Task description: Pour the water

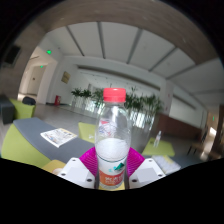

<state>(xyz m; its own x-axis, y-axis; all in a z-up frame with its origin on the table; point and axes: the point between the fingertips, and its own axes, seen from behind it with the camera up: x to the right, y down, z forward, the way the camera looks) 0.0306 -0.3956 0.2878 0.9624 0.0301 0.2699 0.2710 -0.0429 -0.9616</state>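
A clear plastic water bottle (112, 135) with a red cap and a green and orange label stands upright between my fingers. My gripper (112, 166) is shut on the bottle, with the magenta pads (88, 158) pressed against its lower body on both sides. The bottle is held up high, with the room behind it. The bottle's base is hidden below the fingers.
A table (30, 135) with a yellow-green edge lies below to the left, with a magazine (60, 136) on it. Green plants (85, 95) stand along the far wall of a large hall. A second small clear bottle (155, 140) shows to the right.
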